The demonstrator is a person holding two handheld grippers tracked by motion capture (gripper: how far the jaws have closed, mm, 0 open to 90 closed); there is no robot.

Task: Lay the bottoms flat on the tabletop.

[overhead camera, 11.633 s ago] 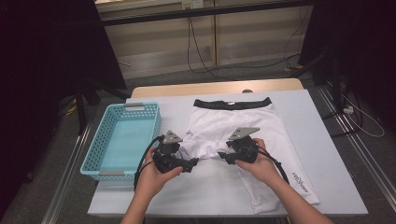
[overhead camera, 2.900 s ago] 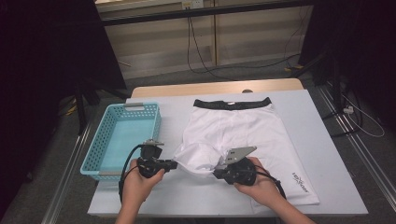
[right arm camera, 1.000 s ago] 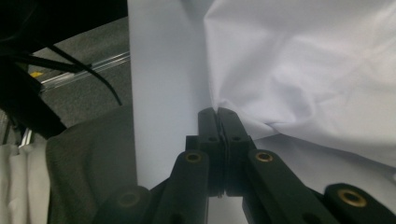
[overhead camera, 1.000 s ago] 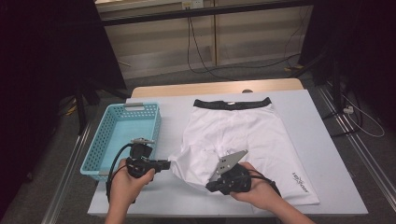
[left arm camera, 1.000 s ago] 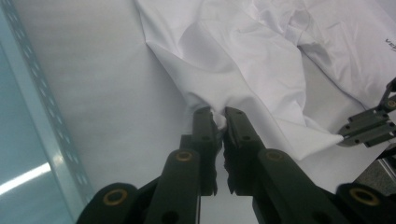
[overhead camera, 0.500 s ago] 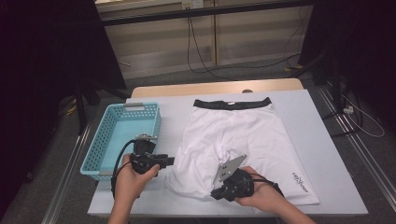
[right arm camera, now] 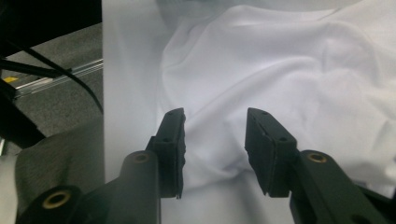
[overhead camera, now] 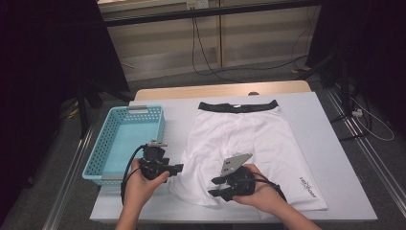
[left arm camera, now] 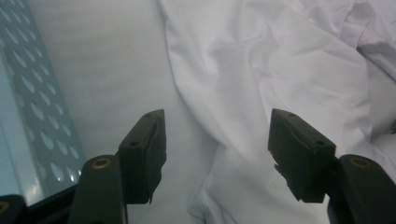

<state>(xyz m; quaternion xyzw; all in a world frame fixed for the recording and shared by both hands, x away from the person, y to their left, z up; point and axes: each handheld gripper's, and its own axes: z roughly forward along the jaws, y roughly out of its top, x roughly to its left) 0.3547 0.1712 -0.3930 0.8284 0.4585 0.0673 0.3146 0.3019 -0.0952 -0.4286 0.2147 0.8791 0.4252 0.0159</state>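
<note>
Garment: white stretch-fabric shorts with a black waistband (overhead camera: 249,143), lying on the pale grey worktop (overhead camera: 335,139), waistband at the far edge, legs toward the person.
Left leg: its hem looks drawn in toward the middle; the cloth there is bunched and creased, not flat.
Right leg: lies flat, small printed logo near its hem.
Left tool (overhead camera: 176,167): jaws apart, just been opening; in the left gripper view the cloth edge lies under the gap, pads (left arm camera: 144,149) off it.
Right tool (overhead camera: 216,186): jaws apart, just been opening; cloth lies beneath them, not pinched.
Basket: light blue perforated plastic basket (overhead camera: 107,158), left of the shorts, holds nothing.
Progress (judged): first fold laid and let go; an early stage.
Left to do (judged): further folds, then probably into the basket.
</note>
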